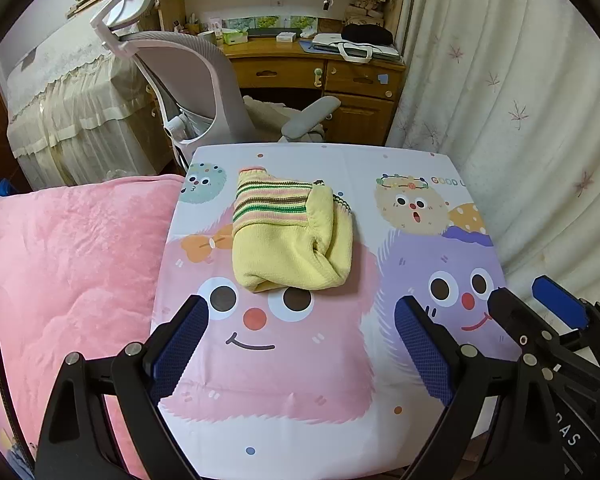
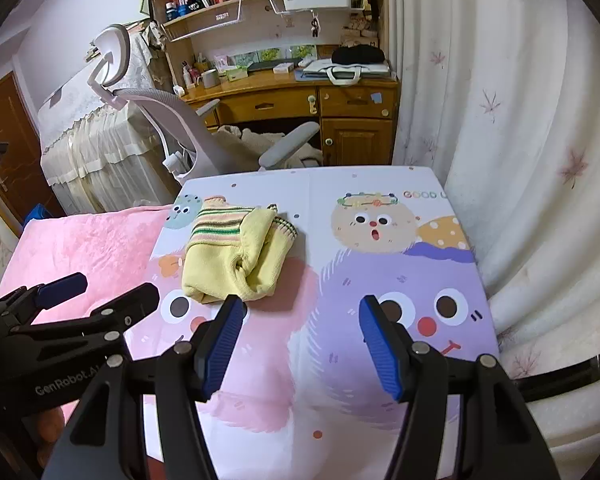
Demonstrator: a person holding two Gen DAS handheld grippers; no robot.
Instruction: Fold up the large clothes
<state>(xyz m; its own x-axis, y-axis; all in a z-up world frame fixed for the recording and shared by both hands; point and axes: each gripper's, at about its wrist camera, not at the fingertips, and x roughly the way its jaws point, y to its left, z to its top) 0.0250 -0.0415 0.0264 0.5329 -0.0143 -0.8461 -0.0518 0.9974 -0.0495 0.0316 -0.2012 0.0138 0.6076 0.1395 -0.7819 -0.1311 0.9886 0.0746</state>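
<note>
On the far-left part of the cartoon-printed table cover [image 1: 400,168], the yellow knitted sweater with green, brown and pink stripes [image 1: 290,236] lies folded into a compact bundle, near the pink fleece blanket [image 1: 68,264]. Both the left gripper [image 1: 300,344] and the right gripper [image 2: 300,344] hang nearer than it with jaws spread and nothing between the blue pads. The fold looks finished; best to lift clear without snagging the loose cuff at the bundle's far right edge

A wooden desk [image 2: 300,96] with bookshelves stands beside white curtains [image 2: 500,120].
</note>
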